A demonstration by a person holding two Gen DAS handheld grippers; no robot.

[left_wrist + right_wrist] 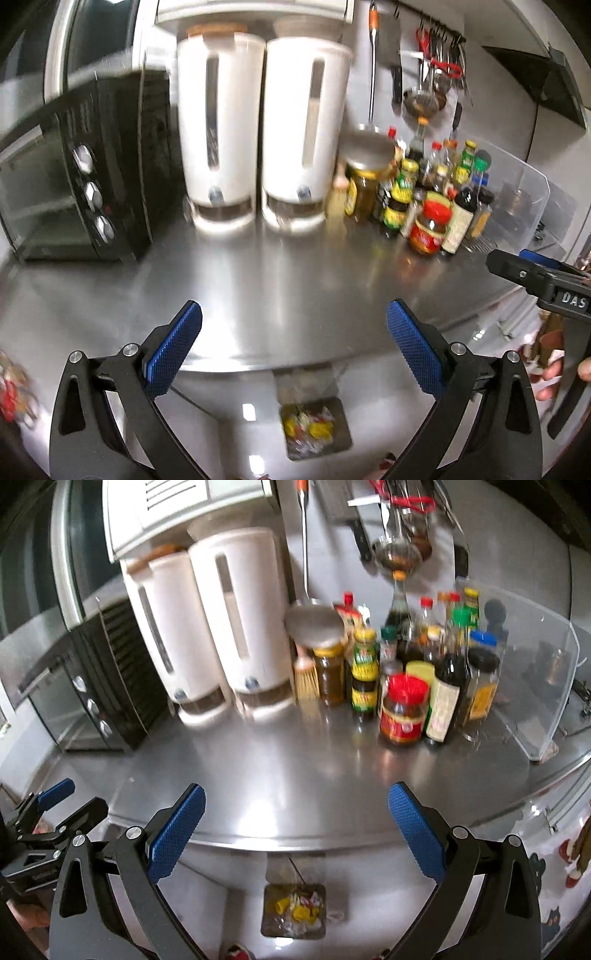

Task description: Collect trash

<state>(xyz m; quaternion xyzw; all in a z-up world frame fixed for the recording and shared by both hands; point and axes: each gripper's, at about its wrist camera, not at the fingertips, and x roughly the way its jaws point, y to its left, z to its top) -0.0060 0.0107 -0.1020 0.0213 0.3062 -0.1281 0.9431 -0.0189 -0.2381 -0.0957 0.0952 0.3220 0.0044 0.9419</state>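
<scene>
Motion blur smears both views. The wrappers in the trash bin (316,428) on the floor are too soft to tell apart. Labels on the far sauce bottles (402,710) are unreadable, and back bottles hide behind front ones. The right claw (532,273) is cut off by the left wrist view's right edge.

Blue cross-hatched tongs (293,347), white canisters (221,129), red-lidded jar (404,710).

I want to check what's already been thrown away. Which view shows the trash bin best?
The right wrist view: the trash bin sits nearer centre, and its yellow and white wrappers look a little sharper. The left wrist view shows the same bin below the counter edge, blurrier.
</scene>
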